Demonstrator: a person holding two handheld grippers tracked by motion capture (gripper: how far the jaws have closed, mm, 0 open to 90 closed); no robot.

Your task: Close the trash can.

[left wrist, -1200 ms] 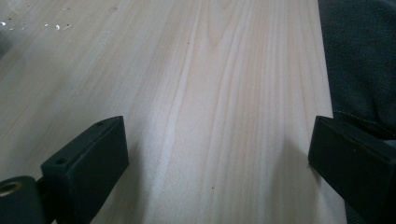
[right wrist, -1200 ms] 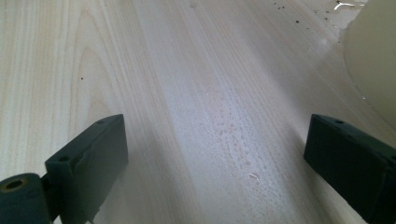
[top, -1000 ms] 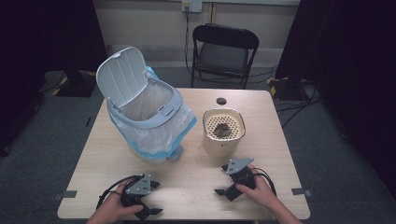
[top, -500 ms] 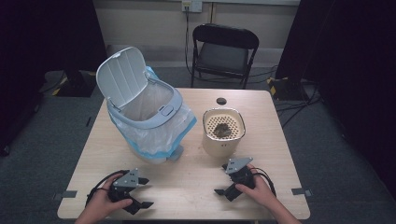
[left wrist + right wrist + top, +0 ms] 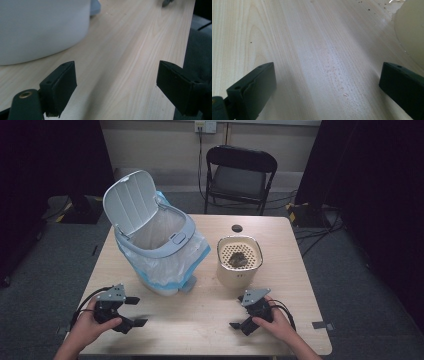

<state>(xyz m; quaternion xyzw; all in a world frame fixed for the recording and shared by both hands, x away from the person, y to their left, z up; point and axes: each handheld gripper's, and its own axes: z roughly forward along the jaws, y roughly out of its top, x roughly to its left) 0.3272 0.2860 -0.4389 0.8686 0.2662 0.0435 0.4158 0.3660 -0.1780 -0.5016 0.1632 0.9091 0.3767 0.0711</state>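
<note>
Now the left gripper (image 5: pixel 131 311) has shifted leftward along the counter (image 5: pixel 210 330) edge while the right gripper (image 5: pixel 242 312) has just spread its jaws; both stand released and empty, so no grasp has begun. Between them and farther back, the bin (image 5: pixel 155 247) leans, its long axis tilted up-left, and the strainer pot (image 5: pixel 240 262) stands upright beside it.

I see the table (image 5: pixel 210 320) as pale wood-grain laminate, smooth, with a damp sheen of droplets ahead of my right gripper (image 5: pixel 327 82). The bin (image 5: pixel 160 245) looks matt grey-white plastic, lined with a thin crinkled bag (image 5: pixel 170 267). The cream container (image 5: pixel 239 275) is smooth plastic with a perforated insert. The jaw pads on both grippers look matt black
</note>
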